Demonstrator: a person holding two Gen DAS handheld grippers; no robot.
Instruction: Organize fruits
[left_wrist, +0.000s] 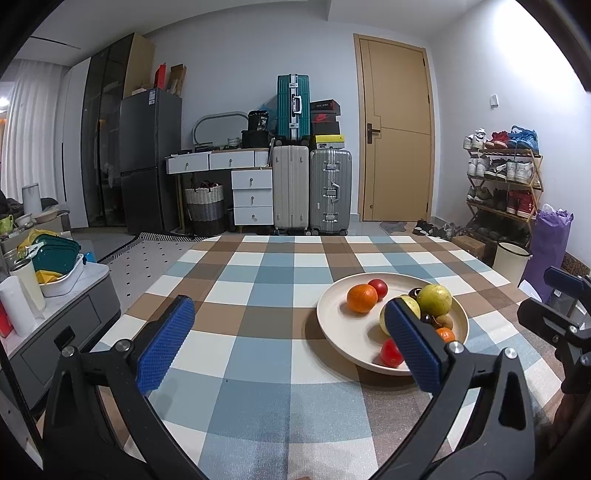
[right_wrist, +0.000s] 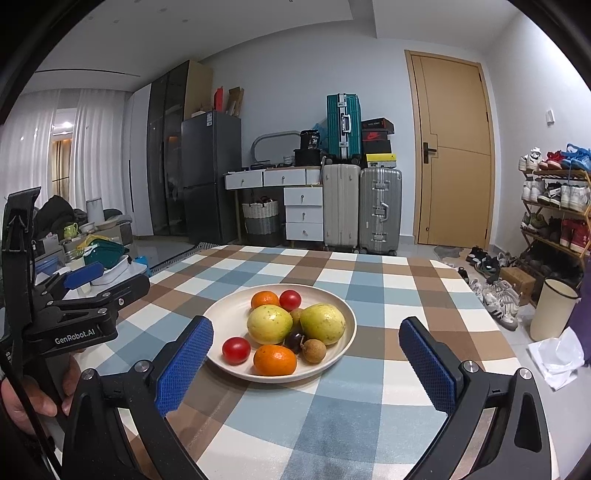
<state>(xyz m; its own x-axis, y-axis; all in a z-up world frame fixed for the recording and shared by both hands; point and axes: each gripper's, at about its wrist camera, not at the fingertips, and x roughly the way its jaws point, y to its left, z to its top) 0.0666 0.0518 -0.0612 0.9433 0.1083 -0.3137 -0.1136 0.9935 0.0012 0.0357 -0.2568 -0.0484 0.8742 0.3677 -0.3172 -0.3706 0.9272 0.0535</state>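
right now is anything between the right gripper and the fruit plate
Nothing visible. The right gripper is open and faces the plate across bare checked tablecloth. The left gripper sits off to its left, clear of that path.

Both grippers, left (left_wrist: 290, 343) and right (right_wrist: 306, 363), have black frames, silver screws and blue dimpled pads (right_wrist: 184, 365); white "GenRobot.AI" lettering (right_wrist: 75, 336) marks the left one.
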